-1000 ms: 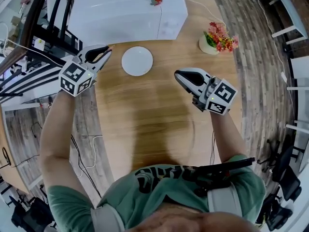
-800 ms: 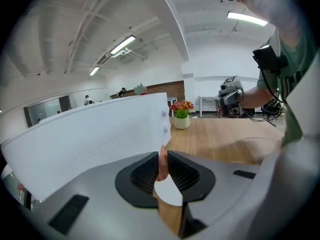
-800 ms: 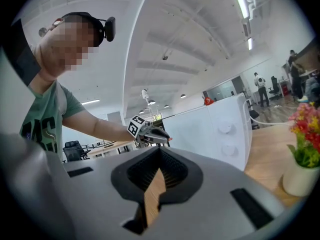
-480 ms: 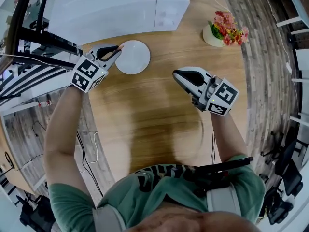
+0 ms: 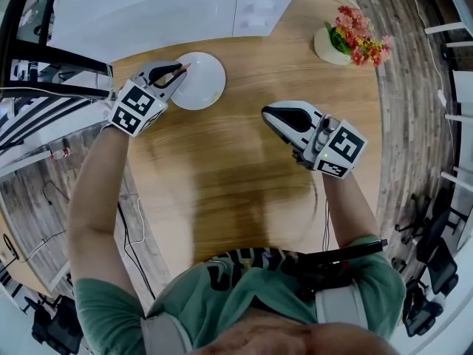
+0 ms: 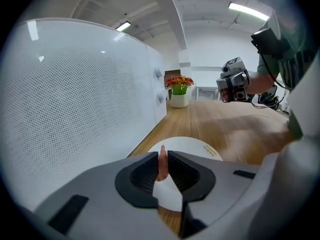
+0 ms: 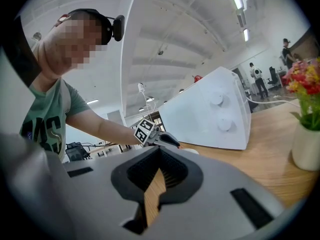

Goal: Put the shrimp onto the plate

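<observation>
A thin pink shrimp (image 6: pixel 162 165) stands upright between the pads of my left gripper (image 6: pixel 163 156), which is shut on it. The jaws hover over the near left rim of the round white plate (image 6: pixel 195 146). In the head view the left gripper (image 5: pixel 177 69) reaches onto the plate (image 5: pixel 208 81) from the left, and the shrimp's tip (image 5: pixel 185 66) pokes out. My right gripper (image 5: pixel 267 114) hangs over the bare wooden table to the plate's right, shut with nothing in it. Its own view shows its tips (image 7: pixel 160 151) meeting.
A big white appliance (image 5: pixel 162 6) with two knobs (image 7: pixel 218 111) stands just behind the plate. A pot of red and yellow flowers (image 5: pixel 347 41) sits at the table's far right. The table's left edge (image 5: pixel 129 146) runs below my left gripper.
My left gripper has carried the shrimp from off the table's left edge to over the plate's rim. The right gripper has stayed in place.
</observation>
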{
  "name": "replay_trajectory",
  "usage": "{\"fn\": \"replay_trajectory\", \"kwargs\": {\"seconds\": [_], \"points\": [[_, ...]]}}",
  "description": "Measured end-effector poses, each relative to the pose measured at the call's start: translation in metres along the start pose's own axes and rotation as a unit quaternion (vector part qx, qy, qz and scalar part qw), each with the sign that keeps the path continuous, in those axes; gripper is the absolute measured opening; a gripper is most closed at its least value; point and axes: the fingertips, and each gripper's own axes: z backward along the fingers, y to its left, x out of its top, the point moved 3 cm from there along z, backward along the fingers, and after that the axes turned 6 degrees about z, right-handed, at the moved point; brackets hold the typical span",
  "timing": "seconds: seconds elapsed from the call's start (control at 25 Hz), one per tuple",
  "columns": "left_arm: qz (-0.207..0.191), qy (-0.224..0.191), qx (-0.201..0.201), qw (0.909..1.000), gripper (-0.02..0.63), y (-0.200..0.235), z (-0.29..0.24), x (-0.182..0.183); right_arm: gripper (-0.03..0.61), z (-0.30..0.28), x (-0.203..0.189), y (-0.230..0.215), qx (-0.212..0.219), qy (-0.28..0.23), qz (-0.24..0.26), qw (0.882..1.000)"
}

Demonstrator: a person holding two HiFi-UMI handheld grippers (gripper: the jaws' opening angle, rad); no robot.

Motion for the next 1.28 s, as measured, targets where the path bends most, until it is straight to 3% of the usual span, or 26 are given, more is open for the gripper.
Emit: {"fn": "replay_trajectory", "kwargs": {"seconds": [0.44,1.28], "points": [[-0.004,-0.016,-0.004,0.9999,0.087,-0.002,-0.015,0.000,0.006,-0.008,-0.013,-0.004,0.005,0.002,-0.009,1.000],[0.037,-0.061,0.026,0.9971,0.107,-0.005,0.038,0.028,0.006,0.010,0.017,0.013,-0.010,-0.008,-0.001,1.000]]}}
